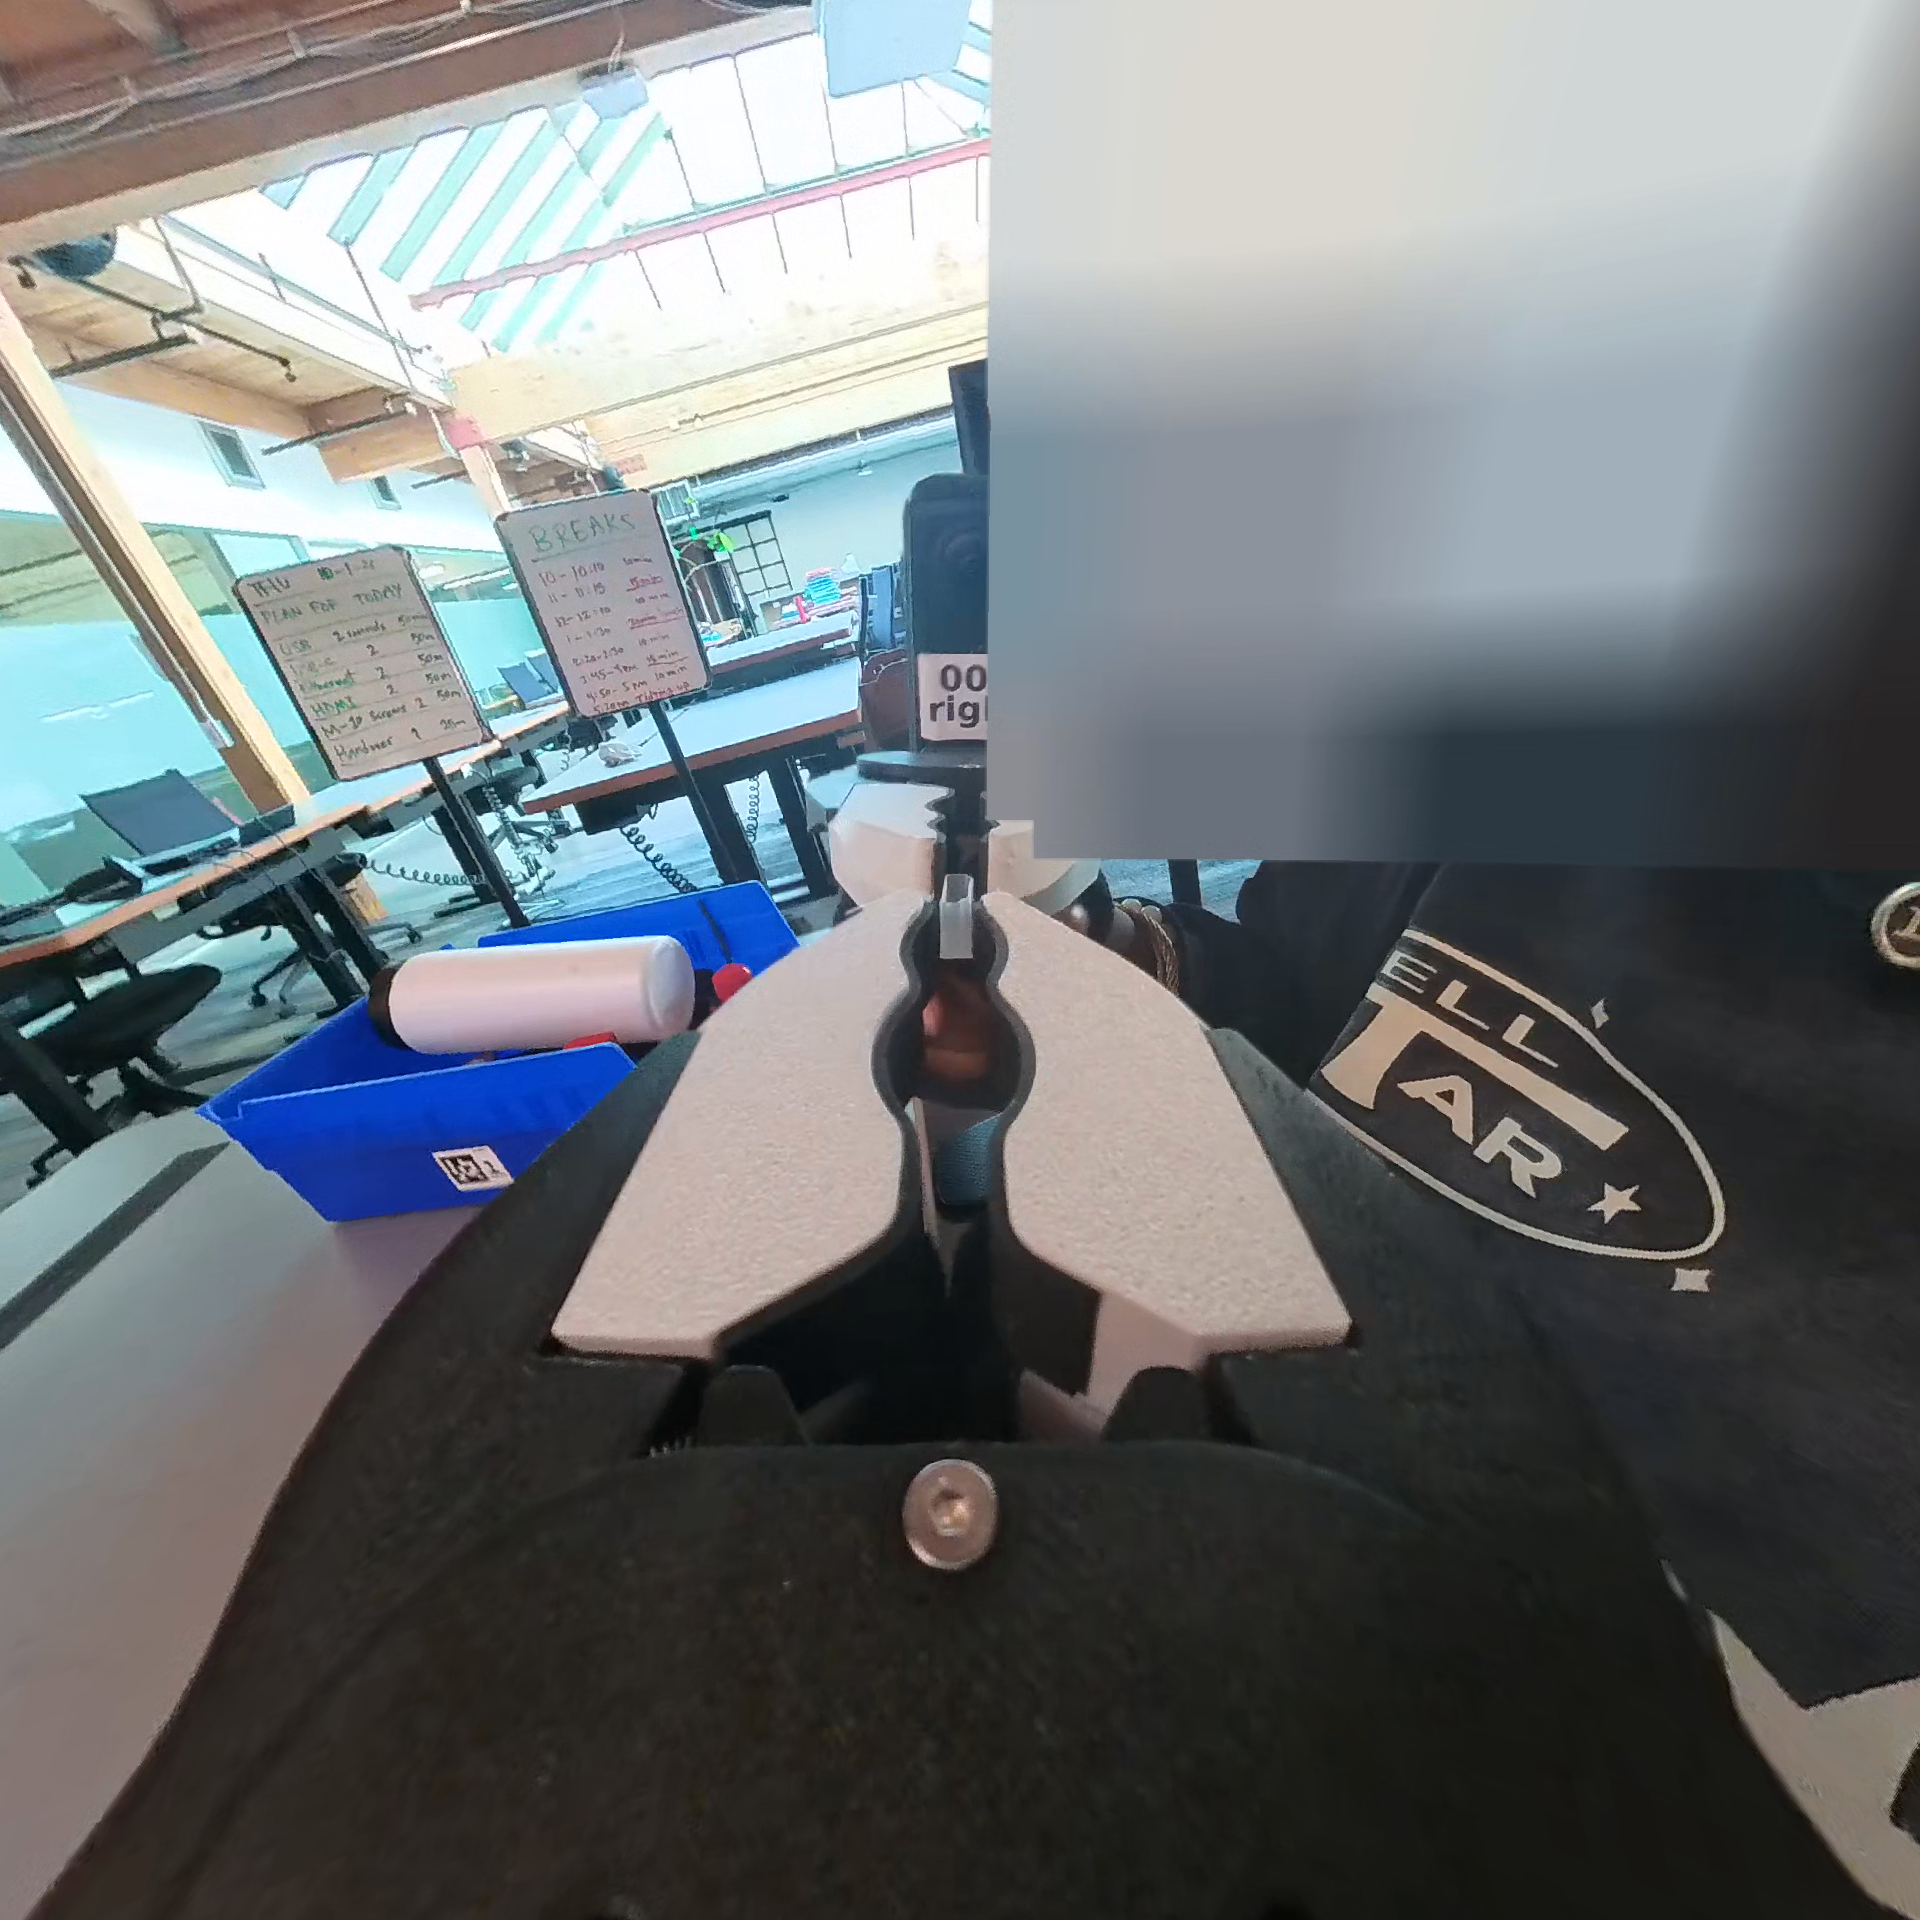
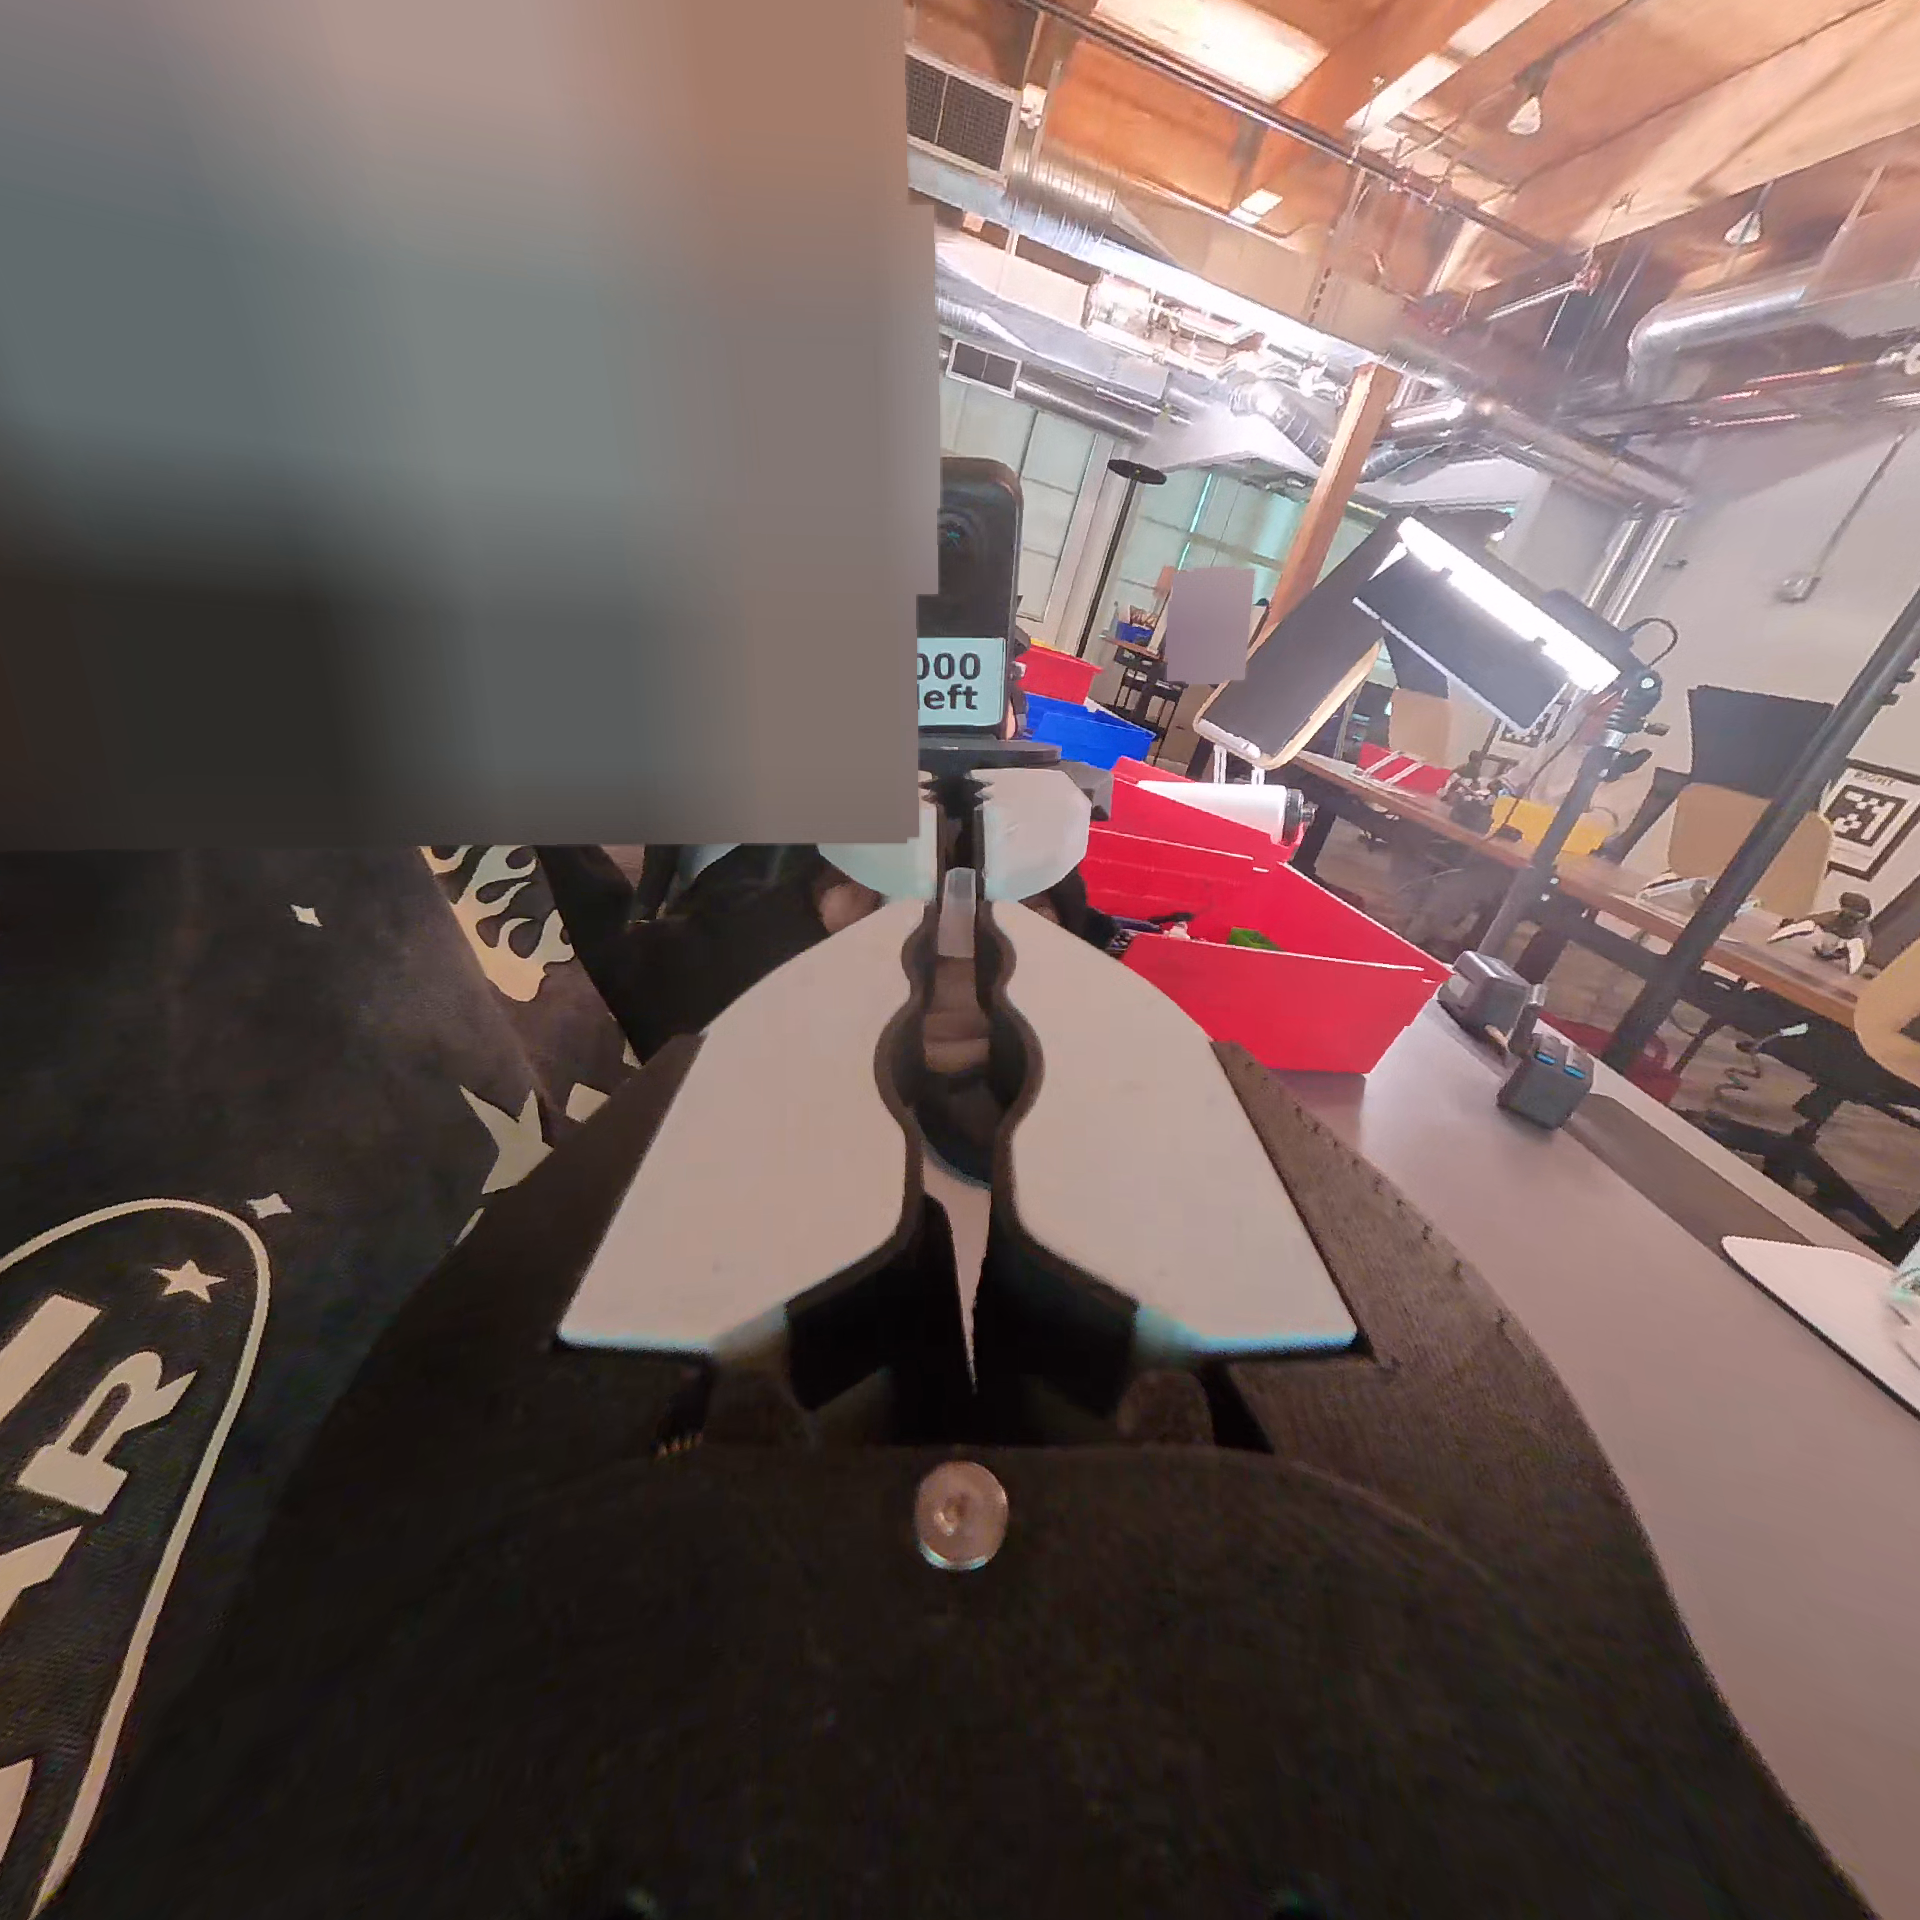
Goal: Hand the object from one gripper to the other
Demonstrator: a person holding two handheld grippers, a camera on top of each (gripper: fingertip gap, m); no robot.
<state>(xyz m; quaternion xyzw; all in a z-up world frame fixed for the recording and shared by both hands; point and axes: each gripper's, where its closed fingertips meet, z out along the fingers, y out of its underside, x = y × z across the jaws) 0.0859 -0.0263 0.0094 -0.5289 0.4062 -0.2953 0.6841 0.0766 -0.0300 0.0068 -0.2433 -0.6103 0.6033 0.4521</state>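
Where both sets of tips meet nose to nose above the surface point(image 1: 187, 1351): small translucent white tab point(image 1: 957, 909), standing upright, pinched from opposite sides.

Left hand-held gripper point(image 1: 954, 923): jaws narrow, closes on the tab at the very tips; white fingers nearly touching along their length. Shows a bit of a person's hand through the rounded gap behind the tips. Faces the other unit's white fingers and black camera, just beyond.

Right hand-held gripper point(image 2: 958, 923): jaws equally narrow, grips the same tab from the far side, tips level with the left unit's.

Person's dark printed shirt point(image 1: 1558, 1091): fills the side of both views behind the tools.

Blue bin point(image 1: 395, 1132): sits on the surface to the left in the left wrist view; carries a white bottle point(image 1: 540, 992) lying on its side across the top, plus red-tipped items too hidden to identify.

Red bin point(image 2: 1278, 997): sits on the surface to the right in the right wrist view, more red and blue bins behind it.

Small grey blocks point(image 2: 1545, 1081): stand on the surface near the red bin.

Two whiteboards on stands point(image 1: 358, 660): beyond the blue bin, among desks.

Lit panel lamp point(image 2: 1496, 613): tilted on a stand, well behind the red bin.
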